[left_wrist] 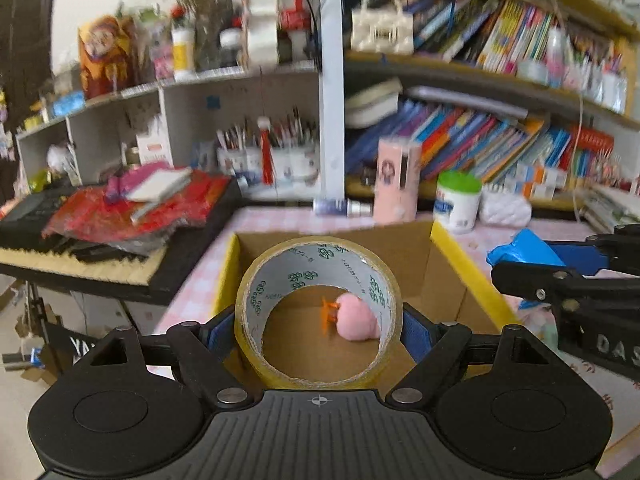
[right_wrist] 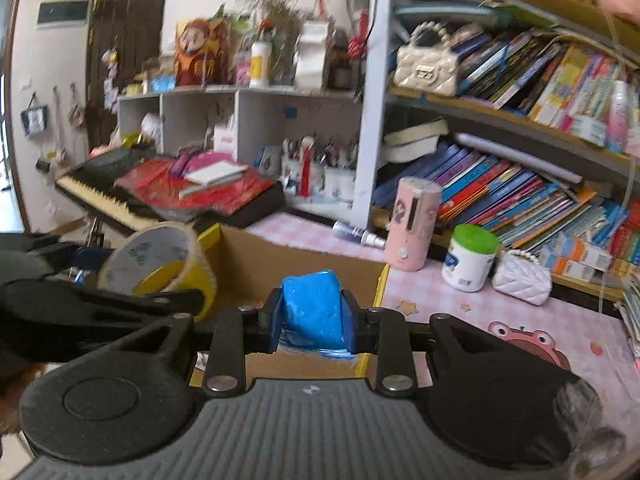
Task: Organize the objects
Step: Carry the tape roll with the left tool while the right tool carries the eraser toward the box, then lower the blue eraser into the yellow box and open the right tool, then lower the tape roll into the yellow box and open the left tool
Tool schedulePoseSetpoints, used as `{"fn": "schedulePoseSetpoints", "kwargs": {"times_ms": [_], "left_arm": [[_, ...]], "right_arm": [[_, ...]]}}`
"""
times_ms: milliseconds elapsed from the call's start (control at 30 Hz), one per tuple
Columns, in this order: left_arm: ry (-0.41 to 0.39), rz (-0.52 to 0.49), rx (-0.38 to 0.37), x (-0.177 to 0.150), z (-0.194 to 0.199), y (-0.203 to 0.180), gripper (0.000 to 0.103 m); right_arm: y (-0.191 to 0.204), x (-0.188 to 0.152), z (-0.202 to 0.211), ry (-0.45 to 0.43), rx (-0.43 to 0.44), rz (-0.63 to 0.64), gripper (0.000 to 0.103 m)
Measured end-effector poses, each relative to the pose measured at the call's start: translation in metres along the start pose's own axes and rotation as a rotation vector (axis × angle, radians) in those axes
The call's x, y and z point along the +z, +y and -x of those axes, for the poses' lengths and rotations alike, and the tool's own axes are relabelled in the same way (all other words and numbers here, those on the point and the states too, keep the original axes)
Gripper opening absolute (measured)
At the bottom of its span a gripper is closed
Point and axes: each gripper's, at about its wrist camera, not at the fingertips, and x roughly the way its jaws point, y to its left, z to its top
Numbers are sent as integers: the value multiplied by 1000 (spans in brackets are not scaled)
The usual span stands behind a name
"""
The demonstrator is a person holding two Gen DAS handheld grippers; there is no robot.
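My left gripper (left_wrist: 318,320) is shut on a roll of clear tape (left_wrist: 256,344), held upright over the open cardboard box (left_wrist: 452,276). A pink plush toy (left_wrist: 356,318) lies on the box floor, seen through the roll. My right gripper (right_wrist: 312,314) is shut on a blue plastic packet (right_wrist: 314,306), held above the box's near right corner (right_wrist: 304,362). The tape roll (right_wrist: 160,256) and left gripper show at the left of the right wrist view. The blue packet (left_wrist: 520,252) and right gripper show at the right of the left wrist view.
The box sits on a pink checked tablecloth (right_wrist: 460,304). Behind it stand a pink cylinder (right_wrist: 412,224), a white jar with a green lid (right_wrist: 470,258), a white quilted purse (right_wrist: 520,274) and a small spray bottle (right_wrist: 356,234). Bookshelves rise behind; a keyboard with red bags (right_wrist: 192,188) is at left.
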Motion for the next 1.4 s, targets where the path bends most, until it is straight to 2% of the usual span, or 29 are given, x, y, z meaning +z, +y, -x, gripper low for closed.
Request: {"fn": "schedulePoseSetpoints", "kwargs": {"times_ms": [267,667,833,1067,1233,1367,1400], "left_arm": [[130,-38,21,0,-44,-10,83],[205,-25,43,-7,-71,-8,84],[151,-31,77,-2,-65,-6,84],[50,65,61,7,-36,7,87],[16,92,60,8,-19,11,87],[-3,110,71,7,-6,14,87],[-9,116,75,6,-2,15,87]], "right_arm": [[-5,-6,-44,83,77,80,27],[-10,-9,-90,170,110,143,27],[-15,-8,-105,200,116,117,27],[-16,-6,-123,248,143,140,27],[-9,-10,-134,315,173,161,27],[-3,-14,-134,330,166,165,31],[-2,-13,-133,325,167,156,35]]}}
